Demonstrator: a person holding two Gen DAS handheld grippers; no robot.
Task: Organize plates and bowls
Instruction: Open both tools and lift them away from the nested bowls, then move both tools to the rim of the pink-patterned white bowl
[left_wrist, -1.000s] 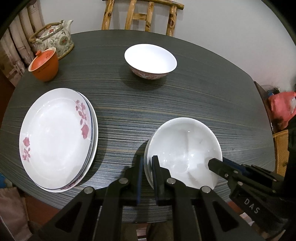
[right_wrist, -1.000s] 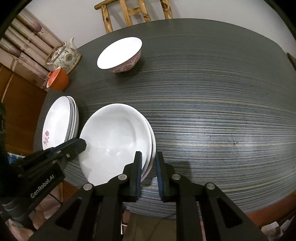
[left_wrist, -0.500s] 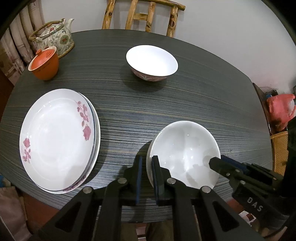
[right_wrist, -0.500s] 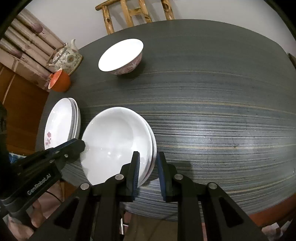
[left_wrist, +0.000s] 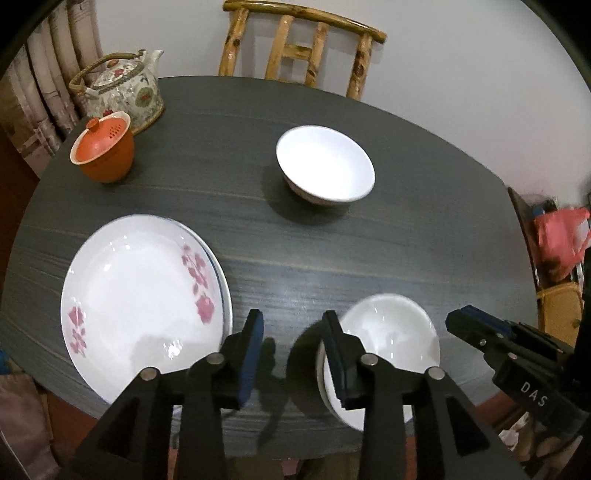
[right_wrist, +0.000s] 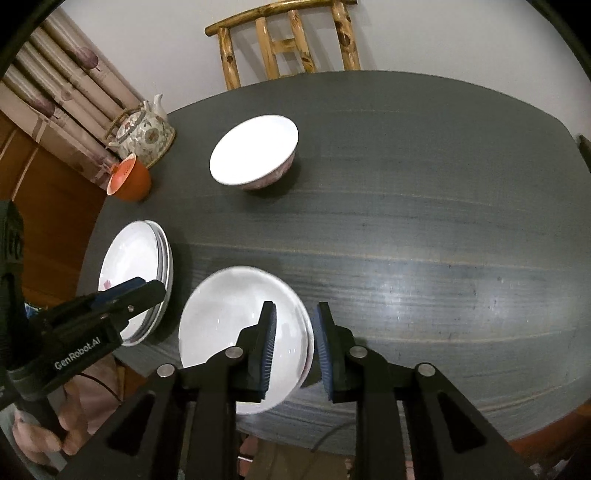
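White stacked bowls (left_wrist: 391, 332) sit near the flowered plates (left_wrist: 140, 299) — left gripper (left_wrist: 293, 354) and right gripper (right_wrist: 294, 345) both opening, spread, pinching nothing.

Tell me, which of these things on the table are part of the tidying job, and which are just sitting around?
Part of the job:
- stacked floral plates
- stacked plain white bowls
- patterned bowl standing alone

Just lying about:
- floral teapot
- orange lidded cup
- wooden chair behind the table
- red bag off to the side
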